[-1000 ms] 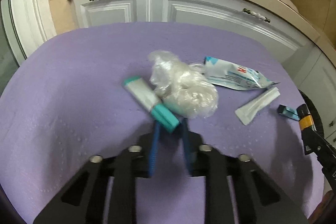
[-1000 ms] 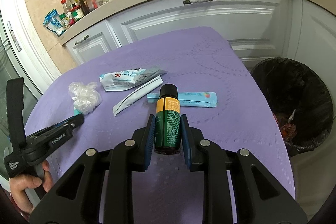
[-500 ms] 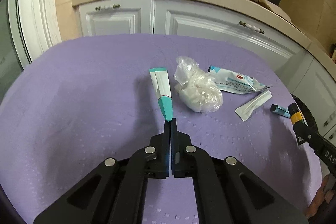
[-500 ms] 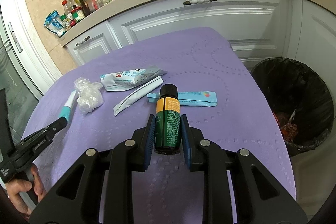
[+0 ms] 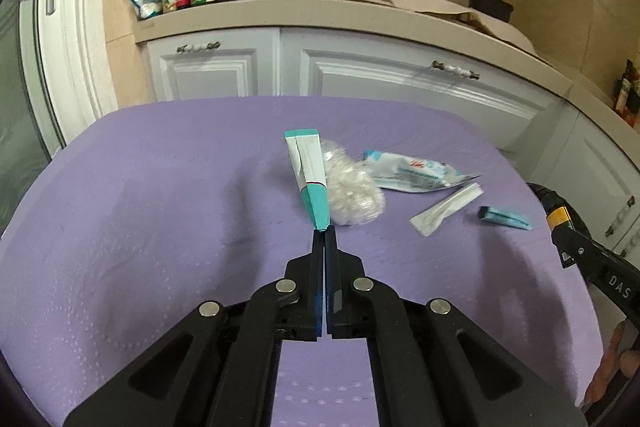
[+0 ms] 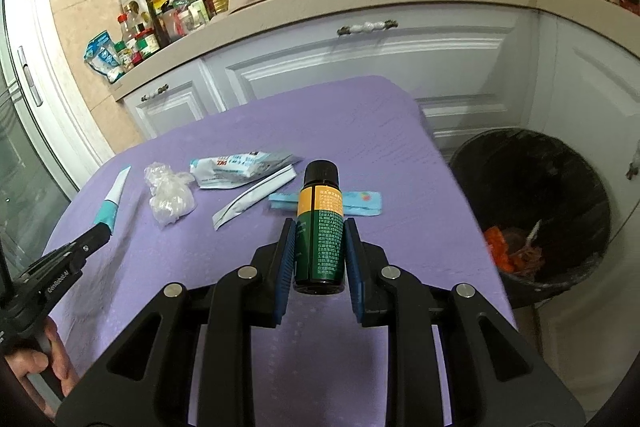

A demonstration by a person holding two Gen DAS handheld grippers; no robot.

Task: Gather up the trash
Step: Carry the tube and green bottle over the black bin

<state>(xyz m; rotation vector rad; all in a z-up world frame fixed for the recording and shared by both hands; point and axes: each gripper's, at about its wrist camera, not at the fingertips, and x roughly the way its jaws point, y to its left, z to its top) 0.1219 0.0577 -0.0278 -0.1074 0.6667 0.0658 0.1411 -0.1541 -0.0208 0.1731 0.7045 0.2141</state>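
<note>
Left tongs (image 5: pixel 323 233) are pinching the tube (image 5: pixel 309 174), seemingly by its tip; right tongs (image 6: pixel 319 227) are clamping the bottle (image 6: pixel 320 223); carry both level to the bin (image 6: pixel 532 211).

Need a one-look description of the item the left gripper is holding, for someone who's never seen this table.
On the purple table cover, look at the left end of the row of litter, beside the crumpled clear plastic bag. The left gripper pinches a flat teal-and-white tube by its teal end. It alone is lifted, and two-toned.

Purple table (image 6: pixel 400 147) w/ wrappers (image 6: pixel 240 169), bag (image 6: pixel 170 197)
</note>
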